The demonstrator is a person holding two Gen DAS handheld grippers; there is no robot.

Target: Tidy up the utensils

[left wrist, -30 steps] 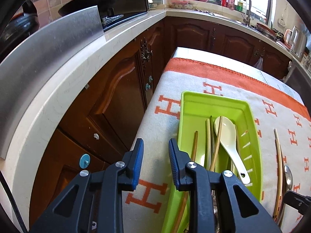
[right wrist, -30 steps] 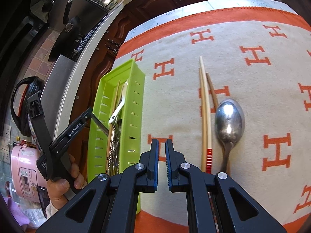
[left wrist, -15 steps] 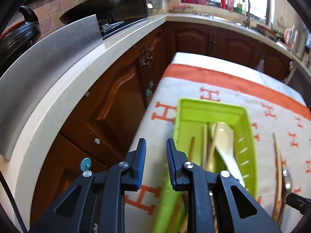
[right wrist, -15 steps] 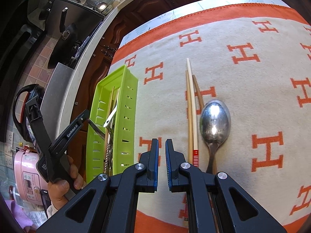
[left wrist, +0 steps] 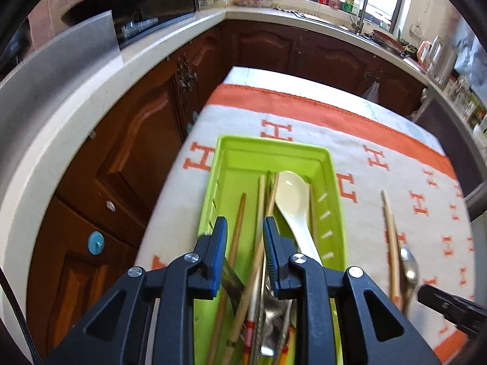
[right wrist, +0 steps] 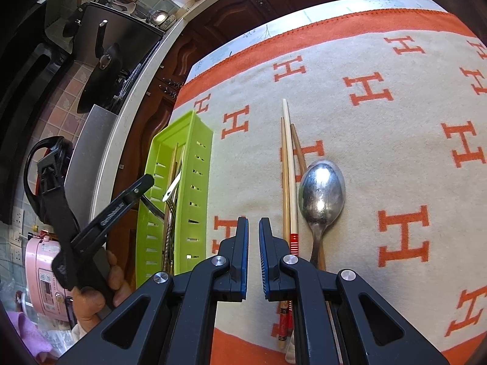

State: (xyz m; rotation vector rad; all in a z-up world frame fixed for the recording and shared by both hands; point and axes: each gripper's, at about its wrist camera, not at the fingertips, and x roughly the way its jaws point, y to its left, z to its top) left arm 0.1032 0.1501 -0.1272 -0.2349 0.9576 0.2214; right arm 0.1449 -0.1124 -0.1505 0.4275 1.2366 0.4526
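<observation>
Now | left tongs (left wrist: 245,234) spread, tilted down over green tray (left wrist: 331,188) | right tongs (right wrist: 253,234) pressed together, empty

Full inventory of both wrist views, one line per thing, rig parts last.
tray: 1, lime green, on blanket's left side, holds utensils
ceramic spoon: 1, cream, in tray
chopsticks: 3, wooden, on blanket right of tray
metal spoon: 1, silver, beside those chopsticks
blanket: 1, beige with orange H pattern, covers table
rice cooker: 1, pink, far left
left gripper: black, blue pads, over tray, empty
right gripper: black, shut, empty
</observation>
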